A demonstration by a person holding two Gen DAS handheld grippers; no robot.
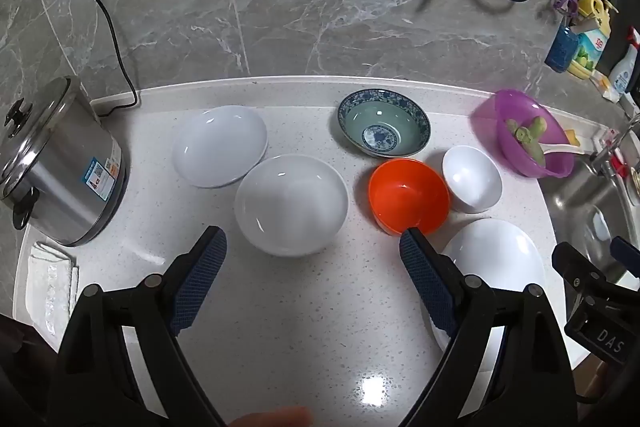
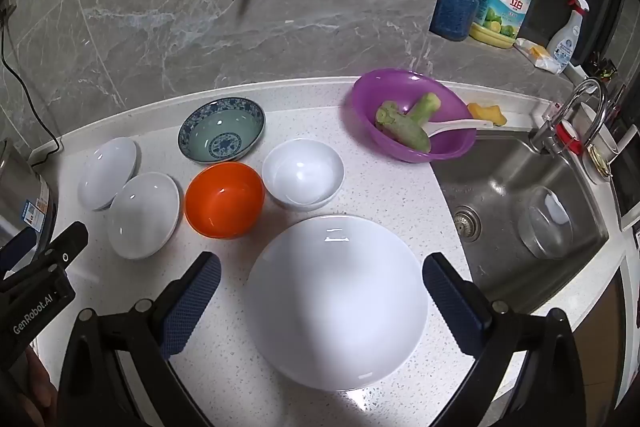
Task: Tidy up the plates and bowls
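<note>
Your left gripper [image 1: 312,243] hung wide open above the desk [image 1: 304,327], holding nothing, its fingertips just short of a white bowl [image 1: 291,203]. Behind that bowl lay a white plate [image 1: 220,145], touching or overlapping its rim. To the right sat the orange bowl [image 1: 409,195], with a small white bowl [image 1: 472,179] just beside it and a blue patterned bowl [image 1: 384,123] behind both. Your right gripper [image 2: 322,265] was also spread wide and empty, its fingers on either side of the large white plate [image 2: 338,301] without touching it. A purple bowl [image 2: 412,115] holding green vegetable pieces [image 2: 404,125] and a white spoon [image 2: 460,126] stood beside the sink [image 2: 516,195].
</note>
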